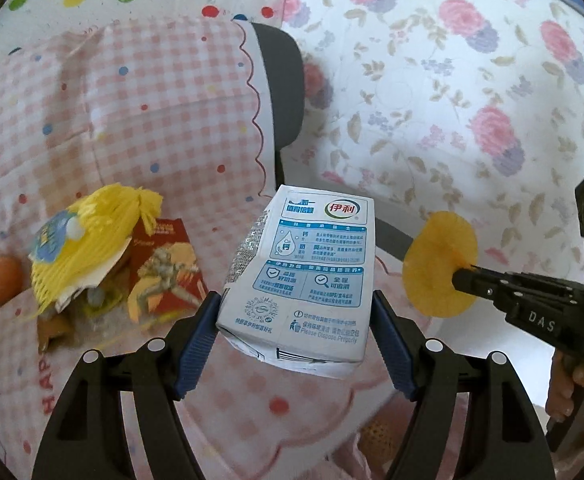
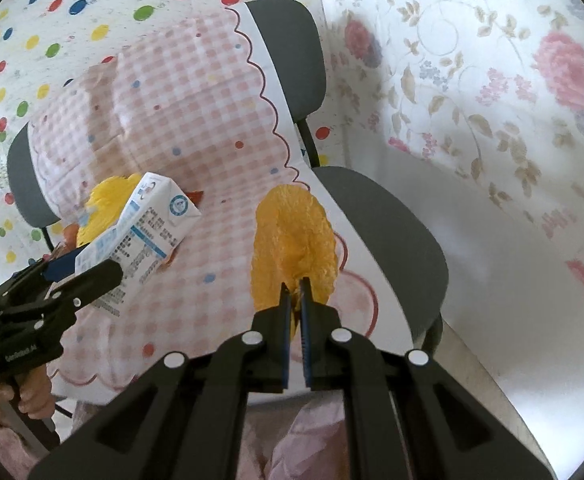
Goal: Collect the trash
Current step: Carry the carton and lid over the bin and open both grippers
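On milk carton (image 1: pixel 298 276): "Please Dispose Properly"

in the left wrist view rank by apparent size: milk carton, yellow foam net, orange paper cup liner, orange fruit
1. milk carton, though nearest the camera
2. yellow foam net
3. orange paper cup liner
4. orange fruit, partly hidden

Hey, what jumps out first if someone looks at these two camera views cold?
The white-and-blue milk carton, clamped mid-air in the left gripper. Then the orange paper cup liner, pinched by the right gripper above the pink checkered cloth. A yellow-netted trash pile lies at left.
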`<state>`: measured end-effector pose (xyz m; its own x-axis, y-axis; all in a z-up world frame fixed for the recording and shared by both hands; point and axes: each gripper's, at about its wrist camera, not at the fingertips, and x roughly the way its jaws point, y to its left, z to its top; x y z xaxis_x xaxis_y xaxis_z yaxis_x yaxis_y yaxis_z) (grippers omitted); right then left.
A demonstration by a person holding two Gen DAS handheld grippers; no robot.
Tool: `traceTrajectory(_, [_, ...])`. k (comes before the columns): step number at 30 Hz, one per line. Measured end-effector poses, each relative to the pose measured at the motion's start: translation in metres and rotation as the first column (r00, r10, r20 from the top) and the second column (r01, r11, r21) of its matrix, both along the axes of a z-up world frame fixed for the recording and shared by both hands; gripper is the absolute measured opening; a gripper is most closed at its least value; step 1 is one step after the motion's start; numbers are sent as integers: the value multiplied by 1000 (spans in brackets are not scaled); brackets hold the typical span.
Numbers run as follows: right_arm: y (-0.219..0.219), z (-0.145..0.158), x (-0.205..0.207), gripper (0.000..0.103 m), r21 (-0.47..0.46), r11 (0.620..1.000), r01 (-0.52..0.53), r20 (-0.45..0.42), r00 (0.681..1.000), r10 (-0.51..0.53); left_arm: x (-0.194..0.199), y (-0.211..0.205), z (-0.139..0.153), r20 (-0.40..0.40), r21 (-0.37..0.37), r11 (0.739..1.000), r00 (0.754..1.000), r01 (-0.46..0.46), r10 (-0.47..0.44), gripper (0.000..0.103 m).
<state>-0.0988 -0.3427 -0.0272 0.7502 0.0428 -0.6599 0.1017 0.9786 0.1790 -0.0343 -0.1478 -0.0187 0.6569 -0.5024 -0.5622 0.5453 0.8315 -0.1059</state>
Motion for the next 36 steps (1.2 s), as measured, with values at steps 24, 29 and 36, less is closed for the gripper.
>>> traceTrajectory(24, [1, -47, -141, 5, -72, 984, 163, -115, 979, -171, -117, -30, -66, -56, 9, 975, 973, 223, -222, 74])
traceTrajectory(29, [-12, -58, -147, 5, -54, 980, 189, -132, 972, -195, -118, -47, -71, -65, 4, 969, 967, 249, -248, 74])
traceTrajectory(36, [-21, -58, -144, 5, -64, 979, 194, -107, 974, -200, -115, -62, -74, -70, 4, 969, 967, 247, -247, 74])
